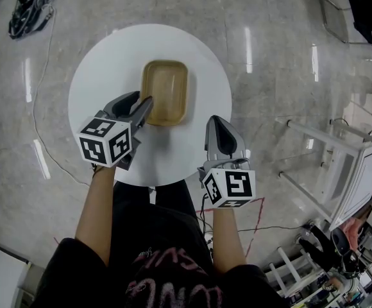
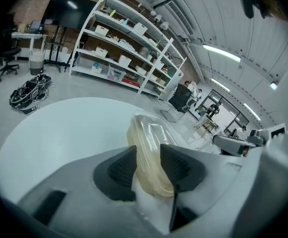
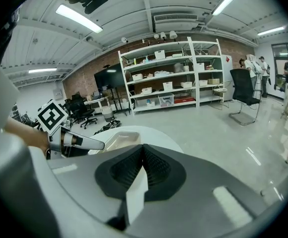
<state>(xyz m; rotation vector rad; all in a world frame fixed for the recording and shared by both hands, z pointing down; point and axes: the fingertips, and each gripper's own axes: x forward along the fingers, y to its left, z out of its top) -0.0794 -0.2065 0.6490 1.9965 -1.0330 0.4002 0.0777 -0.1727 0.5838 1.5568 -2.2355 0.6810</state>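
Note:
A shallow tan plastic tray (image 1: 165, 88) lies at the middle of a round white table (image 1: 96, 88). My left gripper (image 1: 146, 104) is shut on the tray's near left rim. In the left gripper view the two dark pads pinch the translucent rim of the tray (image 2: 151, 133), one on each side, at the left gripper (image 2: 148, 165). My right gripper (image 1: 217, 122) hovers over the table's near right part, shut, with nothing between its jaws. In the right gripper view the right gripper (image 3: 143, 157) has its pads pressed together; the tray (image 3: 119, 139) and the left gripper (image 3: 97, 144) show beyond it.
A coil of black cables (image 1: 32, 5) lies on the grey floor at far left. A white frame cart (image 1: 353, 165) stands to the right. Long white shelves (image 2: 124, 53) with boxes line the brick wall, and a black office chair (image 3: 243, 90) stands near them.

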